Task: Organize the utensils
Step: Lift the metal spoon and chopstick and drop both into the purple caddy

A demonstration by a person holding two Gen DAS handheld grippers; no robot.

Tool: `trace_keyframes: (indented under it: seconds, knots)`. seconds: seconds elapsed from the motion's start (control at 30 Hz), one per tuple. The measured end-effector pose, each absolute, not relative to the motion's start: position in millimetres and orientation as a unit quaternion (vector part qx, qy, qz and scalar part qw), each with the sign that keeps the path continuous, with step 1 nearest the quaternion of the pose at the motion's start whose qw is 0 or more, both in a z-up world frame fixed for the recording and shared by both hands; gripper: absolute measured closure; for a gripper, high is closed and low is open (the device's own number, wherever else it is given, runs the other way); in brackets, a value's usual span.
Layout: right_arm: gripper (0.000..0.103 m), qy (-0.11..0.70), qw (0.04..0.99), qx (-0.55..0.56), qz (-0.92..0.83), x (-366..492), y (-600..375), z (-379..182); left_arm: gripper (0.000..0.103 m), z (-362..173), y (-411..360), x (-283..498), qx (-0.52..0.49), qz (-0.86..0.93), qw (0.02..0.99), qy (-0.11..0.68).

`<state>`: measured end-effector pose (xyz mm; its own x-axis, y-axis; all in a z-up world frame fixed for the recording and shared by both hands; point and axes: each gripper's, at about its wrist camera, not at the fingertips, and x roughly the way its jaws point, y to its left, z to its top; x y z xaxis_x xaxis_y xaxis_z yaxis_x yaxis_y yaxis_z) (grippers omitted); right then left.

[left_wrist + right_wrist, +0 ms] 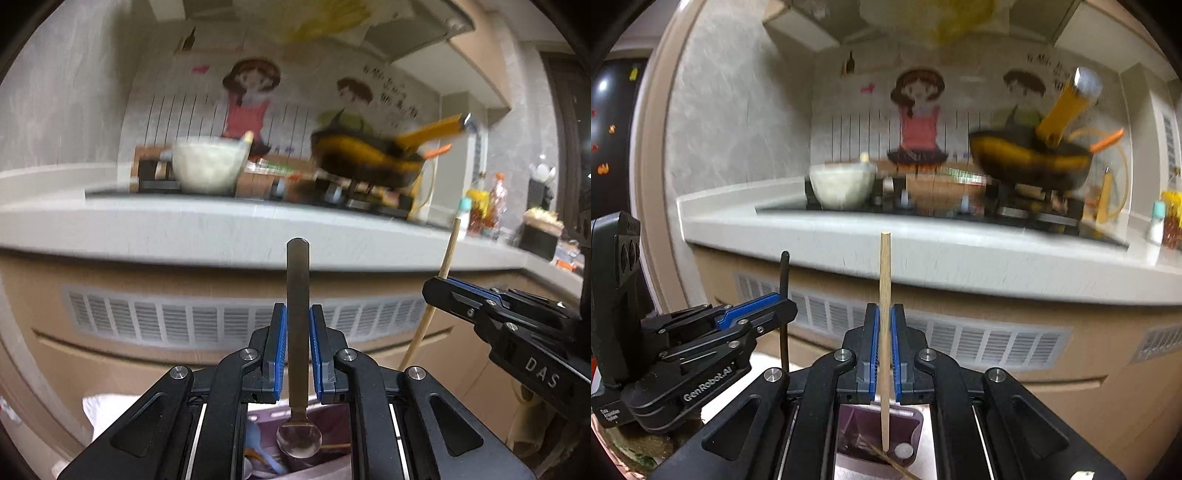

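Left gripper (298,332): clamped on a metal spoon (298,317), handle toward 12 o'clock.
Right gripper (885,332): clamped on a wooden chopstick (885,332), upright.
Purple holder (916,424): at 6 o'clock under both.

Metal spoon (297,332) standing upright at lower centre of the left wrist frame, bowl (299,440) pointing down, wooden chopstick (885,332) standing upright at centre of the right wrist frame, tip hanging inside a mauve utensil holder (916,432) at bottom centre

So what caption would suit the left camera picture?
Left gripper holds a spoon upright, bowl down, facing a kitchen counter.
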<state>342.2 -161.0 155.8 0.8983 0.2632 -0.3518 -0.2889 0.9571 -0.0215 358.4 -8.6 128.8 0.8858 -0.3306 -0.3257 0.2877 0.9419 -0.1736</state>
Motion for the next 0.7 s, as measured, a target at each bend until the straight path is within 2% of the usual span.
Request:
trace_keyframes:
  seconds: [0.3,0.63,0.7]
  knots:
    - [0.097,0.272,0.951,-0.032,0.145,380.3,-145.4,72.2,0.091,42.2,-19.1,394.1,-0.054,-0.135,0.954,0.262]
    - [0.096,0.325,0.933,-0.049,0.150,376.3,-137.5,37.1,0.088,17.3,-20.7,392.1,-0.055,-0.119,0.946,0.296]
    - [0.091,0.330,0.931,-0.047,0.149,373.4,-140.5,35.2,0.087,17.8,-17.7,385.2,-0.056,-0.114,0.946,0.297]
